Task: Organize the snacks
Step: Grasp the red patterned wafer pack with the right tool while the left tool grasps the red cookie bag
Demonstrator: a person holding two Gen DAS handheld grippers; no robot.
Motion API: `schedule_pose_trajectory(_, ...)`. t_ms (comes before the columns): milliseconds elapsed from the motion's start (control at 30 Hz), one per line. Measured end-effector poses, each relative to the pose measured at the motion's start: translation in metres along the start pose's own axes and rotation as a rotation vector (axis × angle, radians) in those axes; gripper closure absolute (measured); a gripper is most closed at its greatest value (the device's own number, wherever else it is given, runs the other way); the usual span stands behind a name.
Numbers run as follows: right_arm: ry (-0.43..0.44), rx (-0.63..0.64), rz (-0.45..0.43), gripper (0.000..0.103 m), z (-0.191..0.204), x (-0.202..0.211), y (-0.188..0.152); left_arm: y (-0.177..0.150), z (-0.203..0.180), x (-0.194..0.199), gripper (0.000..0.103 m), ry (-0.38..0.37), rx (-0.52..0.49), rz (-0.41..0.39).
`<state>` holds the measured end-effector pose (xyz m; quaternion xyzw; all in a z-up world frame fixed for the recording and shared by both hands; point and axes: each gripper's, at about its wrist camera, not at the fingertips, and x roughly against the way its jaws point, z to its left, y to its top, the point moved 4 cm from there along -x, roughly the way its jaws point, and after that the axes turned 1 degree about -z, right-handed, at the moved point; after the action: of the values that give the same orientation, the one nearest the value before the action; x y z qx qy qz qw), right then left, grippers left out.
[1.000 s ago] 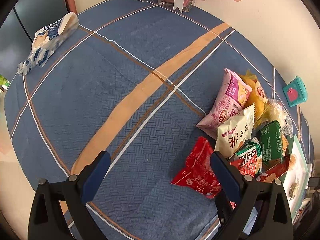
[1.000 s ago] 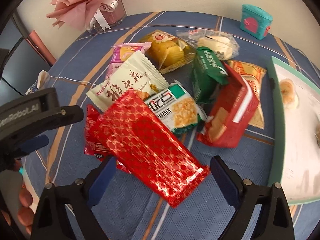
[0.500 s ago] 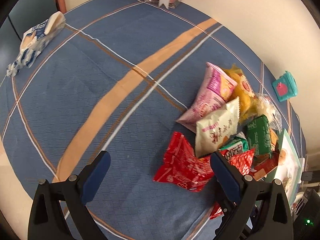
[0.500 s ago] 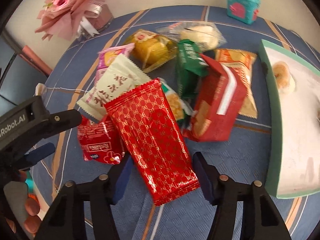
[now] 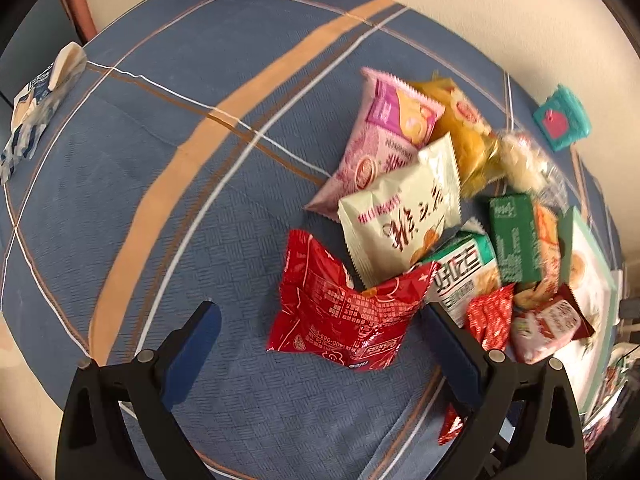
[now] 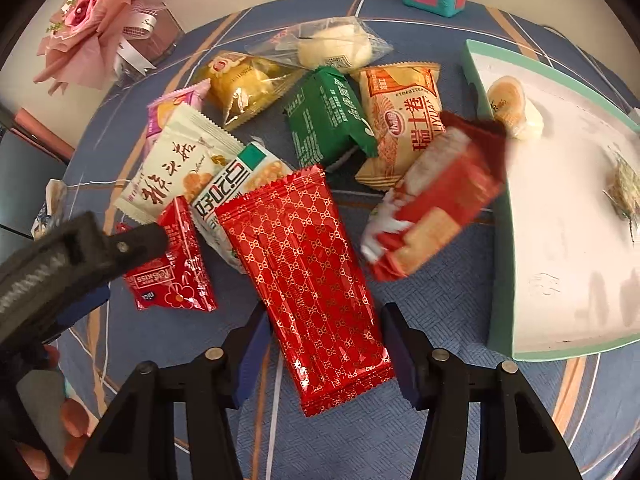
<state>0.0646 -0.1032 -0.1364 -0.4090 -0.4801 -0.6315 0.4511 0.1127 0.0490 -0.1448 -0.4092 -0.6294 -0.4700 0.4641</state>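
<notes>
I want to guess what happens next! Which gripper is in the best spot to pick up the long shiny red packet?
The right gripper. Its jaws are closing with the long red patterned packet between them, possibly already touching. The left gripper hangs wide open above another red packet.

A long red packet [image 6: 310, 280] with a gold lattice print lies flat on the table, pointing toward the pile, its near end between the closing right tool [image 6: 326, 354] pads. Beside it lie a small red pouch [image 6: 176, 264], a cream packet [image 6: 172, 168], a green-and-white one [image 6: 236, 184], a green block [image 6: 328, 116], an orange packet [image 6: 404, 120] and a blurred red biscuit pack [image 6: 436, 200].
</notes>
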Motion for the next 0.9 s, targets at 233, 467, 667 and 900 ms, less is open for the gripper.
schedule_pose_trajectory(233,-0.009,0.011,0.001,0.045,-0.004,-0.005,0.001,-0.007,-0.001,-0.008,0.004,0.010,-0.007,0.013)
schedule_pose_trajectory(467,-0.012,0.017,0.002,0.045,0.000,-0.007,-0.002,-0.005,-0.004,-0.005,0.031,-0.044,0.006,0.016)
schedule_pose_trajectory(667,-0.013,0.020,0.004,0.045,0.001,-0.006,-0.003,-0.005,-0.010,0.002,0.034,-0.041,0.004,0.011)
schedule_pose_trajectory(900,0.007,0.018,0.001,0.051,0.004,-0.001,-0.004,-0.003,-0.002,0.021,0.035,-0.052,0.016,-0.022)
